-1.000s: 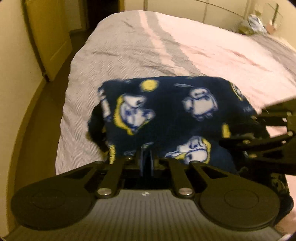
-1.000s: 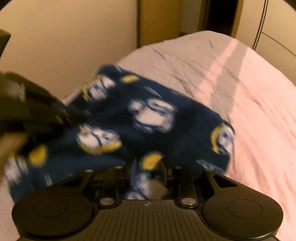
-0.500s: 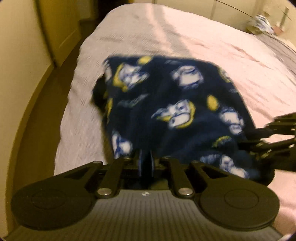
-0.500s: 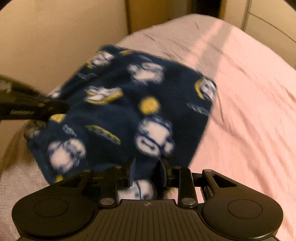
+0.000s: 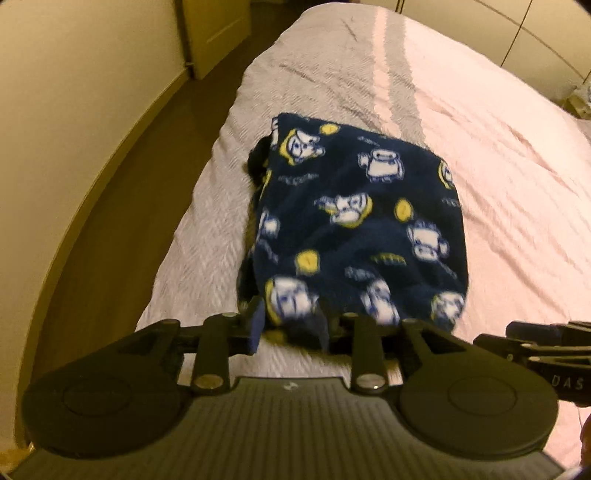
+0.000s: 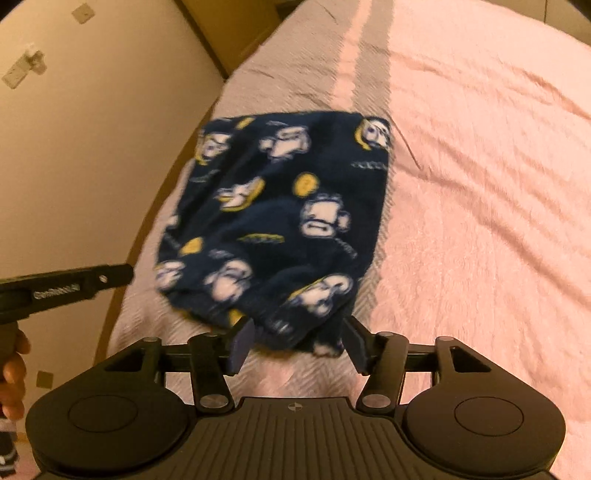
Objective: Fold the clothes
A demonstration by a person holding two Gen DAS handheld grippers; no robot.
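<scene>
A navy fleece garment (image 5: 354,221) with white cartoon figures and yellow spots lies folded on the bed, near its left edge. My left gripper (image 5: 291,326) hovers above the garment's near edge; its jaws are opening and the pads (image 5: 258,326) do not press the cloth. In the right wrist view the same garment (image 6: 280,206) lies below my right gripper (image 6: 298,345), whose jaws are opening wide, with the hem loose between them. Each gripper shows in the other's view: the right gripper (image 5: 535,350) at the right, the left gripper (image 6: 66,286) at the left.
The bed's pink and grey cover (image 5: 480,147) stretches away to the right and back. Brown floor (image 5: 122,221) and a pale wall (image 5: 55,110) run along the bed's left side, with a door (image 5: 214,33) beyond. A hand (image 6: 13,365) holds the left gripper.
Both grippers rose and drew back from the garment. Their jaws went from shut on the cloth to apart, and the garment now lies flat on the bed.
</scene>
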